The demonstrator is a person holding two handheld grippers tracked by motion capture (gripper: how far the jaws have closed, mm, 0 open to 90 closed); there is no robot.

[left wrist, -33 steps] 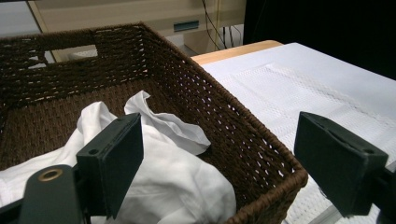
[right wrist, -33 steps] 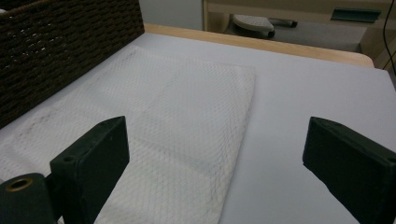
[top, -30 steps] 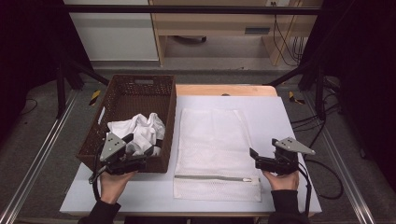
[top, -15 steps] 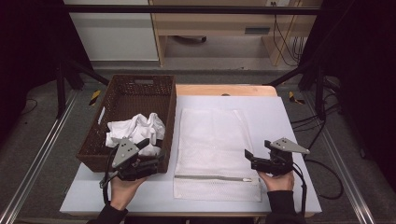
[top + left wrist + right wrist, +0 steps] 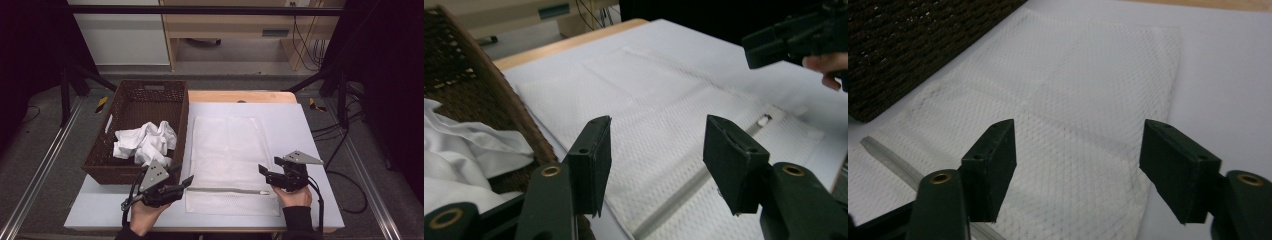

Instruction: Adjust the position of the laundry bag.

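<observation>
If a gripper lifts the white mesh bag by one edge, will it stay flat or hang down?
The mesh bag probably hangs limp: it is thin netting that lies flat on the table. It looks light, with nothing bulging inside. The zipper is likely its stiffest part, so that edge may sag less.

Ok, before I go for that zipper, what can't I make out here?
- Zipper pull: left gripper view, too small to show which way it lies.
- Mesh bag contents: high view, weave too fine to see through.
- White cloth: basket near wall hides its lower part.
- Left claw tips: high view, too small.
</observation>
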